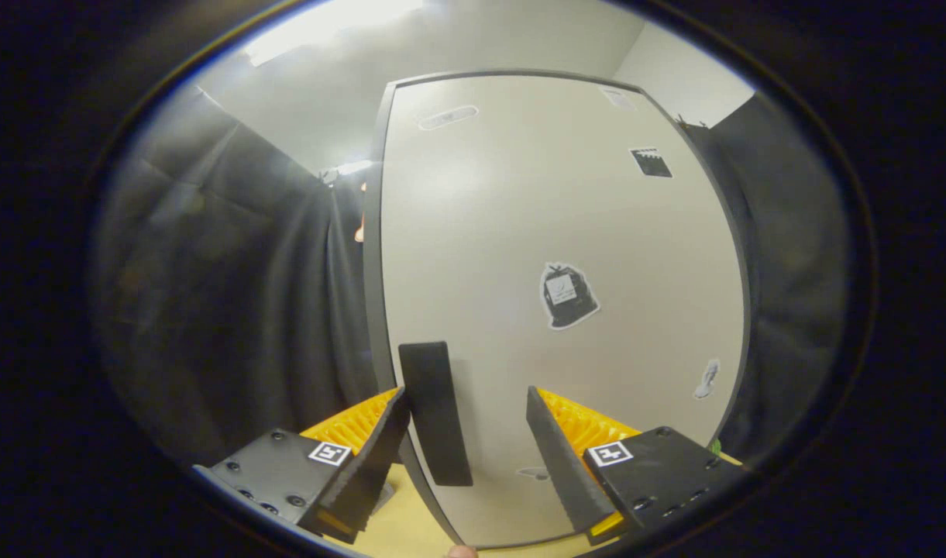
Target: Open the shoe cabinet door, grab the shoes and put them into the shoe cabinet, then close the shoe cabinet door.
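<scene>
The tongs [466,434] are held spread, the flat black door handle [435,413] between the fingers. Beyond them the pale beige shoe cabinet door [550,217] is seen, shut. A light wooden floor [399,527] lies below.

Cabinet door [565,232] stickers too small to tell.

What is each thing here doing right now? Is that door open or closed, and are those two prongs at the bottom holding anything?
Shoe cabinet door: appears closed; stickers on its face.
Door handle: a dark vertical bar near the door's edge, standing between the fingers, not gripped.
Gripper: fingers open, spread to either side of the handle, holding nothing.
Black cloth wall: hanging in folds beside the cabinet.
</scene>
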Action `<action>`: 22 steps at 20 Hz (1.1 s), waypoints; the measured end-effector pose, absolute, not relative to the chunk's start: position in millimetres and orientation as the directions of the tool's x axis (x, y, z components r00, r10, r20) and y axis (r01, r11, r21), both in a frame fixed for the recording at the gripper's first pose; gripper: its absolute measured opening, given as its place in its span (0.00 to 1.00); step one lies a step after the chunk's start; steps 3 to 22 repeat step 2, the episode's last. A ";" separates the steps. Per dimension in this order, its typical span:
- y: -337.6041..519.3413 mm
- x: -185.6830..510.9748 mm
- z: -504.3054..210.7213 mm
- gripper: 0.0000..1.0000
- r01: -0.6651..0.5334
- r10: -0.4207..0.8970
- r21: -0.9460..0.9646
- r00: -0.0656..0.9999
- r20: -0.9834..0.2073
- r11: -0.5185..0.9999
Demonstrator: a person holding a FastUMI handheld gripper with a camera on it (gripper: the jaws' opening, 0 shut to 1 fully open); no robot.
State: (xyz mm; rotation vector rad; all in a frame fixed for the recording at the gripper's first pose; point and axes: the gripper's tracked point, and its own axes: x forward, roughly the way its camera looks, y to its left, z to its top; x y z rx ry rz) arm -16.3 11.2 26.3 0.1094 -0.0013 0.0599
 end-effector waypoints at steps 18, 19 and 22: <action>7.0 -26.9 31.2 0.95 -0.077 0.077 0.103 0.997 0.004 0.992; 7.0 -26.9 31.2 0.95 -0.077 0.077 0.103 0.997 0.004 0.992; 7.0 -26.9 31.2 0.95 -0.077 0.077 0.103 0.997 0.004 0.992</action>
